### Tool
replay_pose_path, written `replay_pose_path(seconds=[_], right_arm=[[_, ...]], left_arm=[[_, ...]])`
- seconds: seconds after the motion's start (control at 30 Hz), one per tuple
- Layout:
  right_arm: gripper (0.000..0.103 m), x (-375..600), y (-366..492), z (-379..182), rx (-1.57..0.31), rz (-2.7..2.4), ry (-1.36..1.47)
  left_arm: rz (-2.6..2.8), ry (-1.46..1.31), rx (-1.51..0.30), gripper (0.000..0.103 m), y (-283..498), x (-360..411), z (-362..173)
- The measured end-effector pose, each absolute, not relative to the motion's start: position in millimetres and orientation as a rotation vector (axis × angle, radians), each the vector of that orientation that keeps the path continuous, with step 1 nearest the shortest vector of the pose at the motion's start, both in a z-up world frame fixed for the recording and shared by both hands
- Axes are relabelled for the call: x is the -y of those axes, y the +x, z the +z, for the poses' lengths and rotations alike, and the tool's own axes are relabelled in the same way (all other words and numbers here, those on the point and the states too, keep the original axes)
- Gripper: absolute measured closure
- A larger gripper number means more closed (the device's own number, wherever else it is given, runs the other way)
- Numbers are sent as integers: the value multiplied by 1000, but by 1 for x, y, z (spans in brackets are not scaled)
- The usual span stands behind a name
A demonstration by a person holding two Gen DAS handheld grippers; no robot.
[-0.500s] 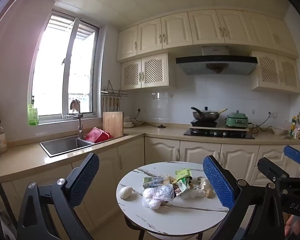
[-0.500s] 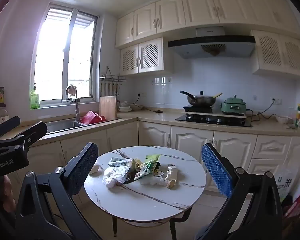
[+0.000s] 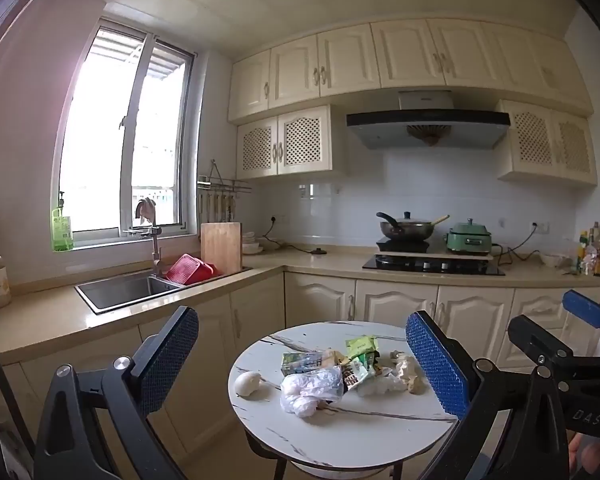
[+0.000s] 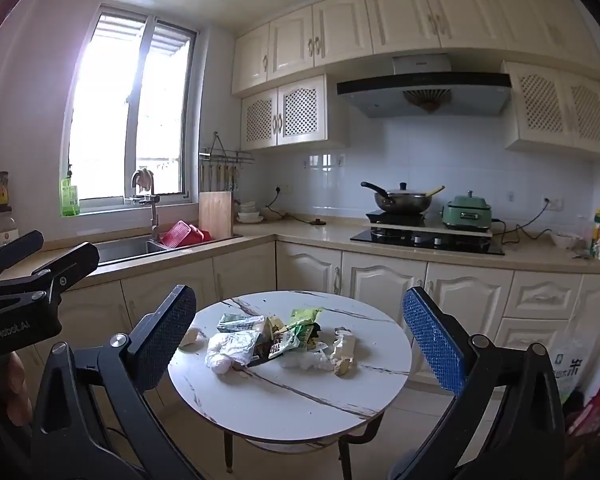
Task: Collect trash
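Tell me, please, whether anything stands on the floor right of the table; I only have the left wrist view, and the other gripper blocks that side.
Observer: Yes. The right wrist view shows a white printed bag on the floor there, against the cabinets.
Operator: Thank you. Is anything beside the bag?
Observer: A red item lies just right of it, low in the corner. The frame edge cuts it off, so I cannot tell what it is.

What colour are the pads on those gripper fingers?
Blue, with a fine dotted grip texture; the right wrist view shows the pads best.
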State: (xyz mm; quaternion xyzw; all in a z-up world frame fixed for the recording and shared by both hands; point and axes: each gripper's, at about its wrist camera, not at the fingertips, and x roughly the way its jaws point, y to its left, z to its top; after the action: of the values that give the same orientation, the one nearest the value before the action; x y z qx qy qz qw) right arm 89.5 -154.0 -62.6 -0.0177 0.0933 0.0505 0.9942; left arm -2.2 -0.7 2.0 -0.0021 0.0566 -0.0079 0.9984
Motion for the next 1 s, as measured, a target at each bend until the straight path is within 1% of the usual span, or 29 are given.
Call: replay_pose_path(seconds=[1.0], right_arm=[[0,158,90,-65,-185,109,-31]], left_arm=[[-24,2,-108,1,-4,2,2]])
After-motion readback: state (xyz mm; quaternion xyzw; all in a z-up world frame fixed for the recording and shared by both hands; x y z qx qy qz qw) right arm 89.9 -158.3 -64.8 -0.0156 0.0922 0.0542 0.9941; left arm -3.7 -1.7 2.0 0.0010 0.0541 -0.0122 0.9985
